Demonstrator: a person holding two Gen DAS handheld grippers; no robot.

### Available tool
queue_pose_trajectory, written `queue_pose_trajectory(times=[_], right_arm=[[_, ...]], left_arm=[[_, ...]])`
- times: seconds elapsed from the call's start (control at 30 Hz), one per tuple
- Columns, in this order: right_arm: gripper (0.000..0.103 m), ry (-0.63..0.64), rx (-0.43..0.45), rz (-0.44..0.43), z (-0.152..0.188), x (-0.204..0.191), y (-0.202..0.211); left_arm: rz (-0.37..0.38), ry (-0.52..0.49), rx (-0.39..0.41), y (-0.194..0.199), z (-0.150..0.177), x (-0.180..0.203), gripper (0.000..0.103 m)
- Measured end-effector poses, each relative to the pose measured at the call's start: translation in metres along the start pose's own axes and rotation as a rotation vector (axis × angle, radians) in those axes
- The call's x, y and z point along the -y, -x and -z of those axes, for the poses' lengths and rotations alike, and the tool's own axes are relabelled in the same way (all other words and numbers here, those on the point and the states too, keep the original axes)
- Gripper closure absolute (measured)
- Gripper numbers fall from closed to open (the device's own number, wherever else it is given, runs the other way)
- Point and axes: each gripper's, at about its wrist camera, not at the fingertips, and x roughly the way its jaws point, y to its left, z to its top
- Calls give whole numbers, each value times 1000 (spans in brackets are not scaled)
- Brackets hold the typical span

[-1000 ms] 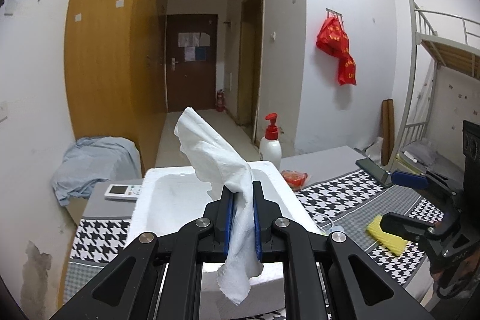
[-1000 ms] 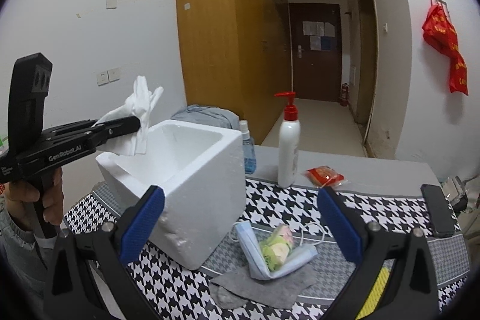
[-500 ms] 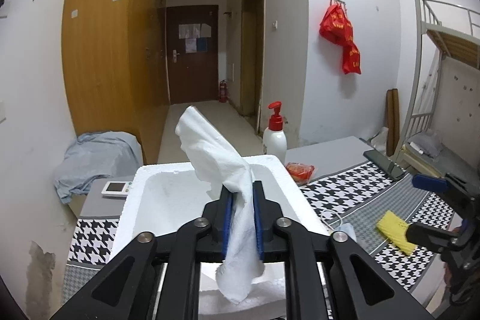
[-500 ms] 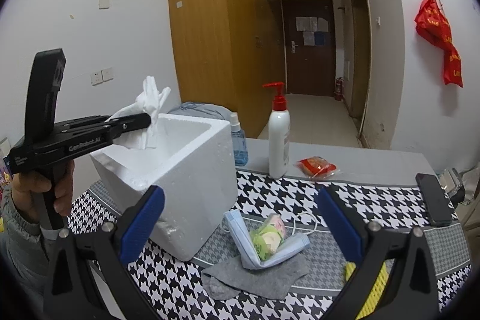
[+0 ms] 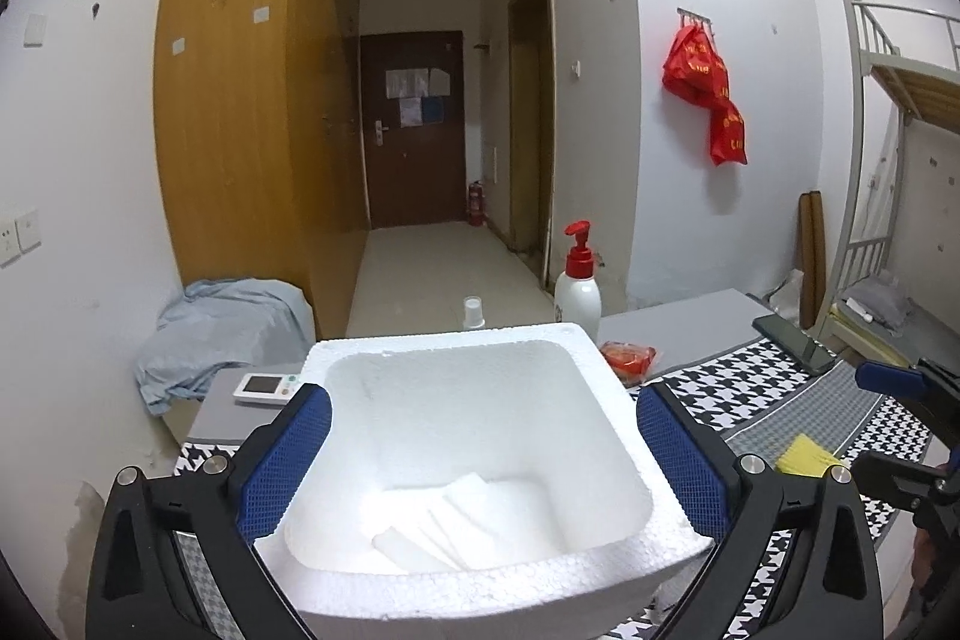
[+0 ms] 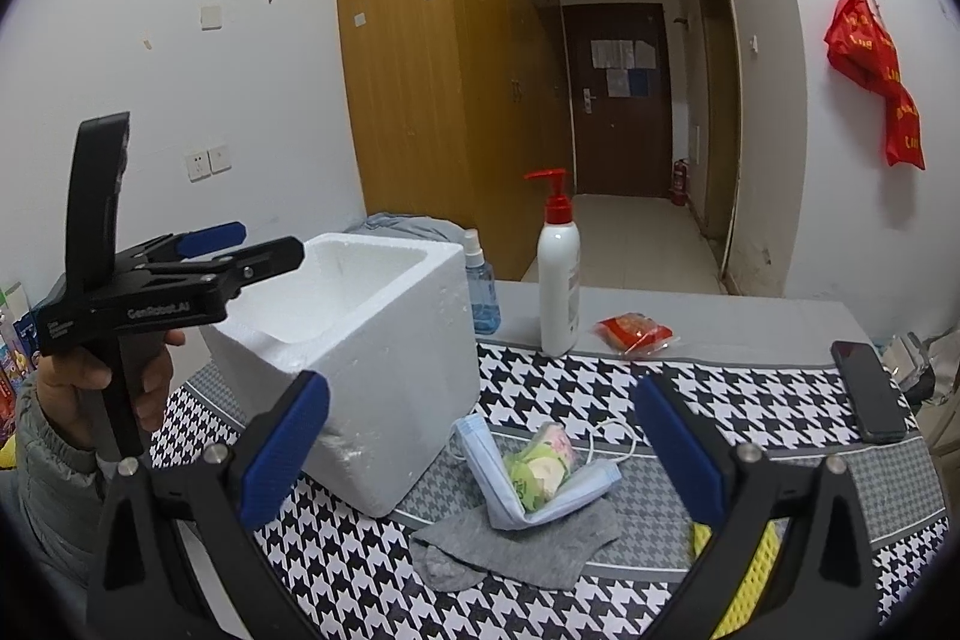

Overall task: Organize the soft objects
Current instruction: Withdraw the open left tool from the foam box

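Fingers (image 5: pixel 282 454) of my left gripper (image 5: pixel 480 436) have just sprung wide, the white tissue (image 5: pixel 462 514) now lying in the foam box (image 5: pixel 480 589); I judge withdrawal risky, since either finger could catch the light box's rim and tip it off the counter (image 6: pixel 750 334).

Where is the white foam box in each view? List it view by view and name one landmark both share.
Left wrist view: the foam box fills the lower centre, seen from above, white tissue on its floor.
Right wrist view: the foam box stands left of centre on the houndstooth cloth.
Shared landmark: the red-pump lotion bottle beyond the box.
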Motion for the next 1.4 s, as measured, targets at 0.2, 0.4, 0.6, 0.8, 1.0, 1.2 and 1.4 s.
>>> queue_pose_trajectory(times=[0.2,0.4,0.6,0.8,1.0,1.2,1.4], right_arm=[[0,6,5,0,0,-2,4],[0,13,11,-5,0,-5,8],[0,25,27,-11,-1,-11,18],[0,32,38,-14,1,-17,29],[0,36,50,-16,4,-22,41],[0,40,60,-17,11,-27,53],[0,32,66,-18,22,-26,62]], left_arm=[[12,38,35,20,2,-2,1],[4,35,60,37,3,2,1],[4,13,70,48,1,7,1],[-5,2,81,61,5,13,1],[3,-2,91,76,11,18,1],[14,-1,96,88,19,25,1],[26,18,98,94,33,30,1]])
